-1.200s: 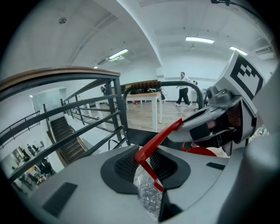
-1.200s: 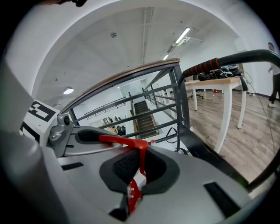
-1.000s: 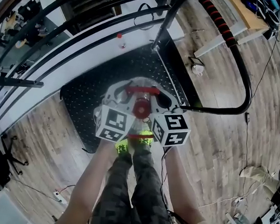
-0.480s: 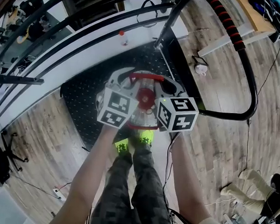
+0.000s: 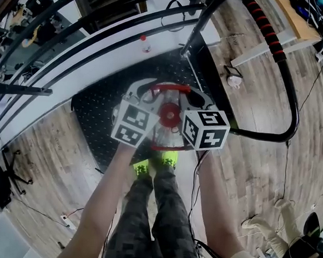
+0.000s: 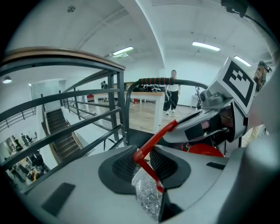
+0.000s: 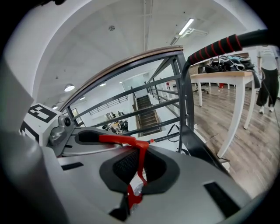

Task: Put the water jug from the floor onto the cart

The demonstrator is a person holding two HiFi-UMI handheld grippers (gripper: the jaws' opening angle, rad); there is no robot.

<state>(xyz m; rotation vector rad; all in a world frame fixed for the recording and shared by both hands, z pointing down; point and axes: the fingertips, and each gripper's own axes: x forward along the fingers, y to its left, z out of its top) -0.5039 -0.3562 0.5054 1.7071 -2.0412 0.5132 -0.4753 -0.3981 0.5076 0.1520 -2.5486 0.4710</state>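
The water jug (image 5: pixel 160 135) is clear plastic with a red cap (image 5: pixel 168 114) and a red carrying handle (image 5: pixel 170 87). It hangs over the near part of the cart's black studded deck (image 5: pixel 98 115). My left gripper (image 5: pixel 149 92) is shut on the handle's left end and my right gripper (image 5: pixel 191 95) on its right end. In the left gripper view the handle (image 6: pixel 157 135) runs between the pads (image 6: pixel 127 164), with crinkled clear plastic (image 6: pixel 146 192) below. In the right gripper view the handle (image 7: pixel 118 140) is pinched between the pads (image 7: pixel 127 166). Whether the jug's base touches the deck is hidden.
The cart's black push bar with red-striped grip (image 5: pixel 283 68) curves round the right side. A metal railing (image 5: pixel 57 39) over a stairwell runs behind the cart, with a small red-capped bottle (image 5: pixel 143 41) by it. My green shoes (image 5: pixel 158 164) stand at the deck's edge. A table (image 5: pixel 292 19) is at the far right.
Both grippers and the jug have moved forward, away from my feet and further over the cart deck, sinking slightly. Both grips on the handle are unchanged.
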